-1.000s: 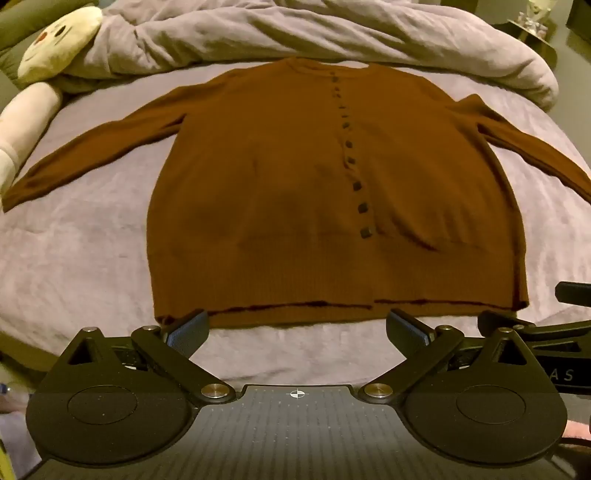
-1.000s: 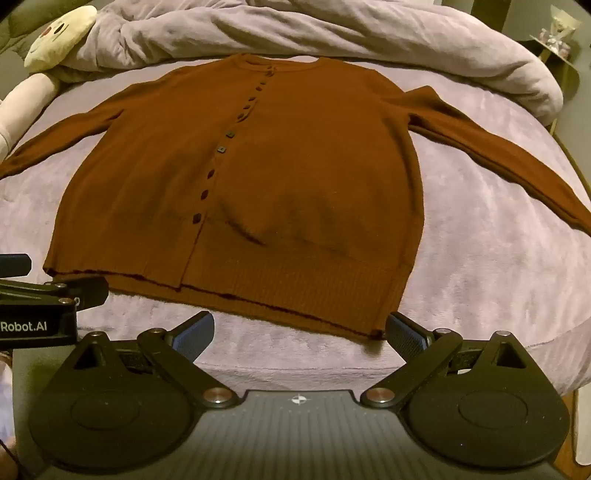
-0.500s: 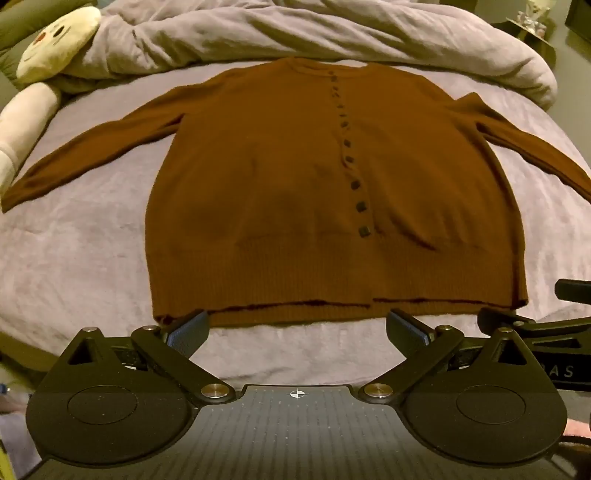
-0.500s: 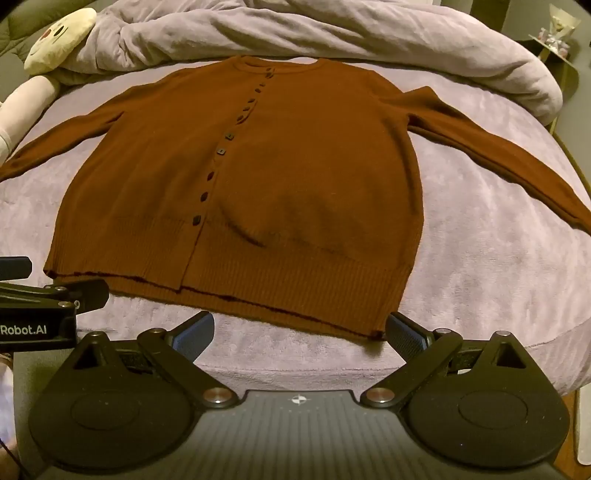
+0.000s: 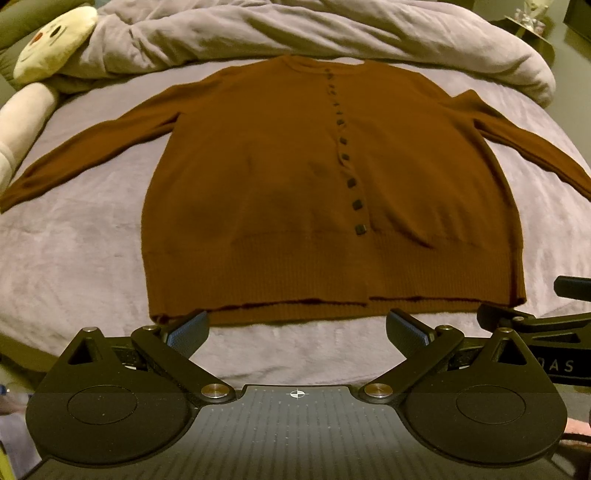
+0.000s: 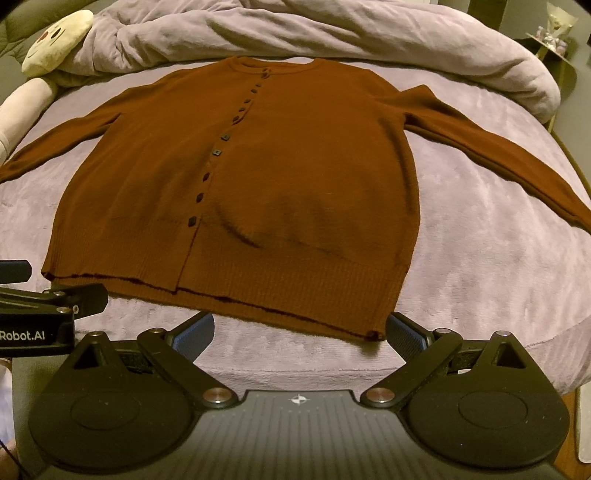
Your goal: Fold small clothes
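Observation:
A brown buttoned cardigan [image 5: 295,192] lies flat and face up on a lilac bed cover [image 5: 74,251], both sleeves spread out to the sides. It also shows in the right wrist view [image 6: 280,177]. My left gripper [image 5: 297,332] is open and empty, just in front of the hem, near its left corner. My right gripper [image 6: 300,334] is open and empty, just in front of the hem's right corner. Each gripper shows at the edge of the other's view: the right one [image 5: 535,325] and the left one [image 6: 48,306].
A bunched grey duvet [image 5: 295,33] lies along the far side of the bed. A cream plush toy [image 5: 51,44] lies at the far left. A small shelf with ornaments [image 6: 554,33] stands at the far right. The bed's near edge runs just under the grippers.
Both grippers have drifted very slightly; the cardigan lies as before and both stay open.

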`<action>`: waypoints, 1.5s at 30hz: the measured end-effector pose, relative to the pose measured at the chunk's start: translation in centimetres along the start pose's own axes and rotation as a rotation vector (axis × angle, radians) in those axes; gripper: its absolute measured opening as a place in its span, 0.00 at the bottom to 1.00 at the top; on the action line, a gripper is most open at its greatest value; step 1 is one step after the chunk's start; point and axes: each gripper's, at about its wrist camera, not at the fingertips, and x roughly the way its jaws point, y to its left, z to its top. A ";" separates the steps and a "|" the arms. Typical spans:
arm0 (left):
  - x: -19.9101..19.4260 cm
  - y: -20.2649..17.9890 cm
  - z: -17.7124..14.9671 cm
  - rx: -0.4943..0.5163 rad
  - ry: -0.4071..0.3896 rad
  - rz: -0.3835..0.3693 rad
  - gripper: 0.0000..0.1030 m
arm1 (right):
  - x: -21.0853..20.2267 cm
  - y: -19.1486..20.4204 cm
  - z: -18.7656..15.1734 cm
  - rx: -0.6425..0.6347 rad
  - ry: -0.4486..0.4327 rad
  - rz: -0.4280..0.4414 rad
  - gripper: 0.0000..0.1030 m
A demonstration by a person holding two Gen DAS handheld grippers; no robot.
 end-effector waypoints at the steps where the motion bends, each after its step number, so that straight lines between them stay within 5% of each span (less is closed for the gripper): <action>1: 0.0 0.0 0.0 0.000 0.000 0.000 1.00 | 0.0 0.0 0.0 0.001 0.001 0.000 0.96; 45: 0.5 -0.4 0.1 0.009 0.021 -0.003 1.00 | 0.3 -0.4 -0.1 0.016 -0.001 0.015 0.96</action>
